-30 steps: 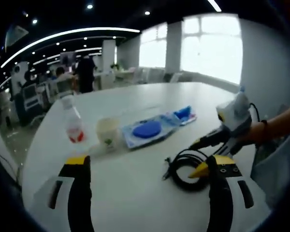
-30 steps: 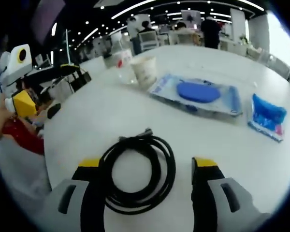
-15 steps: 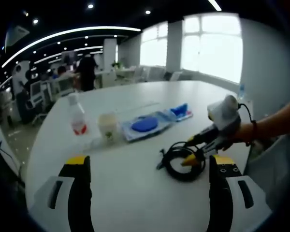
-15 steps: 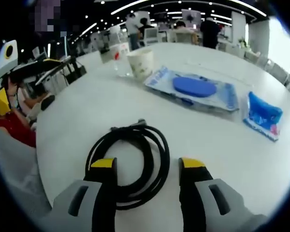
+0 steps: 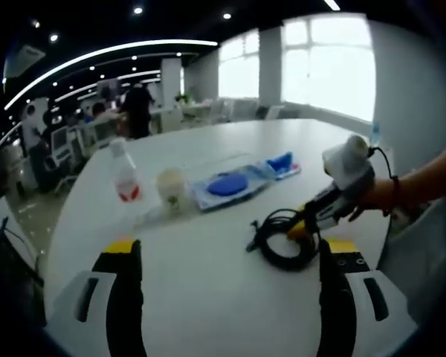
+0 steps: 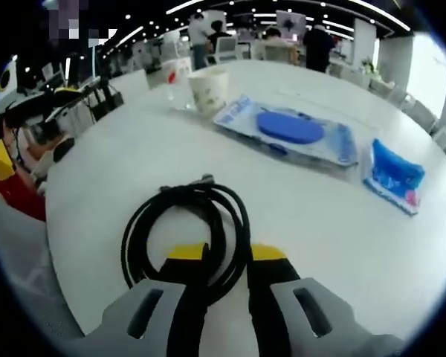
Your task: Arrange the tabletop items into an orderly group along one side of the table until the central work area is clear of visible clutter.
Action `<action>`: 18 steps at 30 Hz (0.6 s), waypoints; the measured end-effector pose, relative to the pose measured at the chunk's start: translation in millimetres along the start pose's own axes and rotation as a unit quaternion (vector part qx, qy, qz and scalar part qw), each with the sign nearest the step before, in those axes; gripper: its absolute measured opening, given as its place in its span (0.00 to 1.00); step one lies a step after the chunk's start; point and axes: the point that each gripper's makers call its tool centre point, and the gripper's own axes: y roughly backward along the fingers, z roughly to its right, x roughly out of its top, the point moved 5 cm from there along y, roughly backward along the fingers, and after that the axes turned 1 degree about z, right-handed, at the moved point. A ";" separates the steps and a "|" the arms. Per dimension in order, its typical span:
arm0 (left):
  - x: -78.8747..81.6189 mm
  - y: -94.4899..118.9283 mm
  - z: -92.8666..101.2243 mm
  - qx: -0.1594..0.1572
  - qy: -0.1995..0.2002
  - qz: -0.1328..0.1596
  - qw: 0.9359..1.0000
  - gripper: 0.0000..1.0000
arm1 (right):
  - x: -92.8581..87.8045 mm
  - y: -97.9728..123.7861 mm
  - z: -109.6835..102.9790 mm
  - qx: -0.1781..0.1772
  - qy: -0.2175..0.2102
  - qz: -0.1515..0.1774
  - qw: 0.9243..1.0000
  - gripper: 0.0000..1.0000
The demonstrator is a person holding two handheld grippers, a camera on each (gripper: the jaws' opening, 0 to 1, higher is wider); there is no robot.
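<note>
In the right gripper view, the right claw (image 6: 227, 256) sits at lower centre, its 2 jaws nearly together and pinching the near strands of the coiled black cable (image 6: 184, 232). The coil lies flat on the white bench (image 6: 134, 156), its plug end pointing toward the upper centre of the frame. Beyond it, a paper cup (image 6: 209, 91) stands beside a plastic bottle (image 6: 177, 80); a flat blue packet (image 6: 297, 132) runs lengthwise toward the right, with a small blue pouch (image 6: 392, 172) further right.

In the left gripper view, the left claw (image 5: 227, 253) hangs wide apart and holds nothing.
</note>
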 end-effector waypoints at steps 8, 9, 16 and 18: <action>-2.2 1.1 -1.2 0.004 -0.009 -0.004 1.000 0.94 | 0.6 0.2 -0.1 -0.011 0.001 -0.011 1.000 0.16; -2.4 1.3 -1.4 0.004 -0.007 -0.004 1.000 0.94 | 0.6 0.0 0.1 -0.012 0.001 -0.012 1.000 0.14; -2.4 1.9 -5.3 0.009 0.001 -0.003 1.000 0.91 | 0.7 0.3 2.4 -0.007 -0.023 -0.019 1.000 0.08; -1.7 2.2 -6.1 0.011 0.001 0.000 1.000 0.91 | 0.6 0.4 1.8 -0.008 -0.025 -0.021 0.999 0.08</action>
